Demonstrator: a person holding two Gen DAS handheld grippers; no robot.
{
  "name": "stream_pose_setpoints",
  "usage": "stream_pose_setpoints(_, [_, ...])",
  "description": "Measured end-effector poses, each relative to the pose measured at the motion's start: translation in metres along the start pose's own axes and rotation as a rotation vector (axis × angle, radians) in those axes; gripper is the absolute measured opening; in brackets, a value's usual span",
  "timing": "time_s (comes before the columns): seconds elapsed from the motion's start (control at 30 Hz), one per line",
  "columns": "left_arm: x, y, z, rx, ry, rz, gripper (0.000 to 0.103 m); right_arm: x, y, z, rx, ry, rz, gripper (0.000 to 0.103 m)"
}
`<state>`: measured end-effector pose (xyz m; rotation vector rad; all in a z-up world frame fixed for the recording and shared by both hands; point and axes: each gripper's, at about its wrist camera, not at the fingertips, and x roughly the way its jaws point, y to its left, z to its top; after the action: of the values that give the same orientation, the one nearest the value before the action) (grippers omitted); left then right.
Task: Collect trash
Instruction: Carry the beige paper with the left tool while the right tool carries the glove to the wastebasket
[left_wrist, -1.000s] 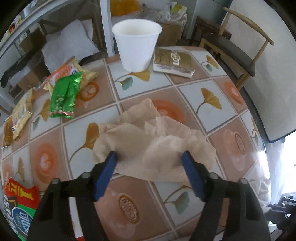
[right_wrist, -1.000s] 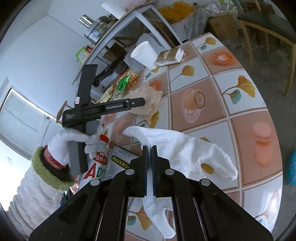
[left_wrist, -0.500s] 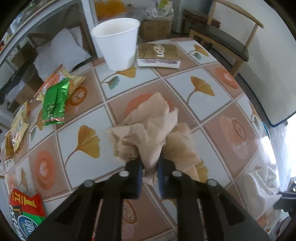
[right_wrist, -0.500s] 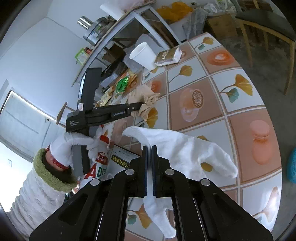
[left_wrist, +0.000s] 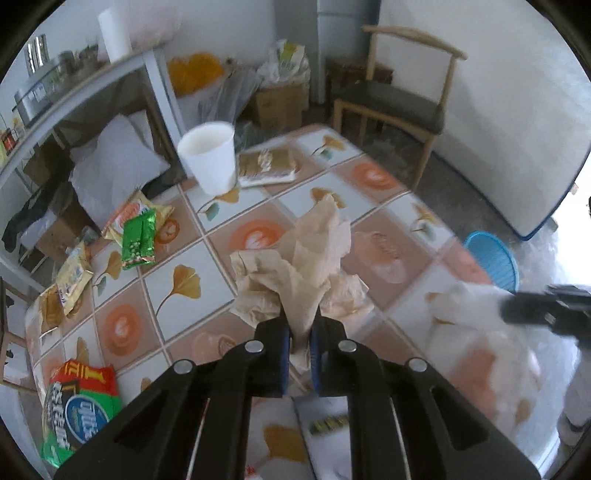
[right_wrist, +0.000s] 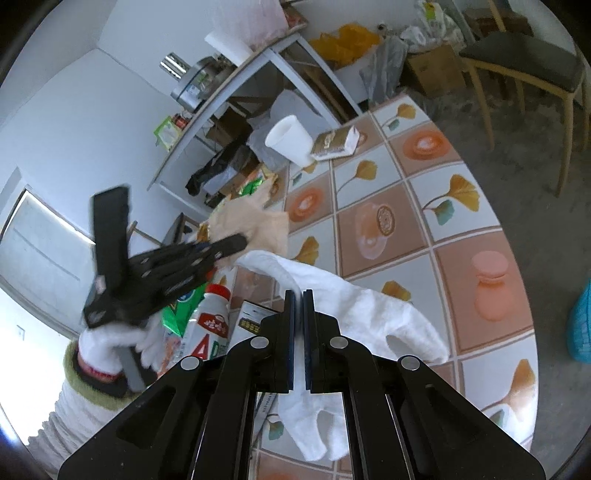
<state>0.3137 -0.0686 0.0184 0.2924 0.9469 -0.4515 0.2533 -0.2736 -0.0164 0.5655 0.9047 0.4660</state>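
A crumpled brown paper napkin (left_wrist: 306, 266) hangs above the tiled table (left_wrist: 177, 266), pinched at its lower end by my left gripper (left_wrist: 300, 332), which is shut on it. From the right wrist view the same napkin (right_wrist: 255, 221) droops from the left gripper (right_wrist: 236, 242), held in a white-gloved hand (right_wrist: 110, 339). My right gripper (right_wrist: 298, 295) is shut on the edge of a white bag (right_wrist: 369, 317) that lies on the table near the front. In the left wrist view the bag (left_wrist: 476, 332) is a blurred white shape at the right, under the right gripper (left_wrist: 517, 306).
A white paper cup (left_wrist: 210, 162) and a gold packet (left_wrist: 267, 166) stand at the table's far side. Green and yellow snack wrappers (left_wrist: 138, 240) lie at the left, and a red-green bag (left_wrist: 81, 398) at the near left. A blue basket (left_wrist: 491, 258) and a wooden chair (left_wrist: 391, 99) stand beyond the table.
My left gripper closed on the brown napkin, bunched it up and lifted it off the table, swinging toward the white bag. The right gripper stayed shut on the bag and rose slightly.
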Motion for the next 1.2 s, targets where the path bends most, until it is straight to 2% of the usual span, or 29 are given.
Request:
stream_pose_setpoints(0.2, [-0.052,-0.013,-0.018,-0.024,-0.108,-0.020,0.008,-0.025,0.006,-0.002,-0.006,-0.045,0.000,0.002])
stream_pose_setpoints(0.33, [-0.086,-0.019,-0.035,-0.066,-0.198,-0.008,0.008,-0.038,0.009,-0.005,-0.005,-0.070,0.002,0.002])
stream_pose_setpoints(0.43, [-0.096,-0.029,-0.048,-0.074,-0.228,0.010,0.008,-0.047,0.010,-0.007,0.001,-0.084,0.002,0.002])
stream_pose_setpoints(0.8, [-0.099,-0.071,-0.071,-0.044,-0.257,0.006,0.008,-0.065,0.008,-0.014,0.024,-0.119,-0.017,0.002])
stream_pose_setpoints(1.2, [-0.097,-0.092,-0.079,0.003,-0.286,0.073,0.008,-0.077,0.004,-0.016,0.036,-0.145,-0.035,0.002])
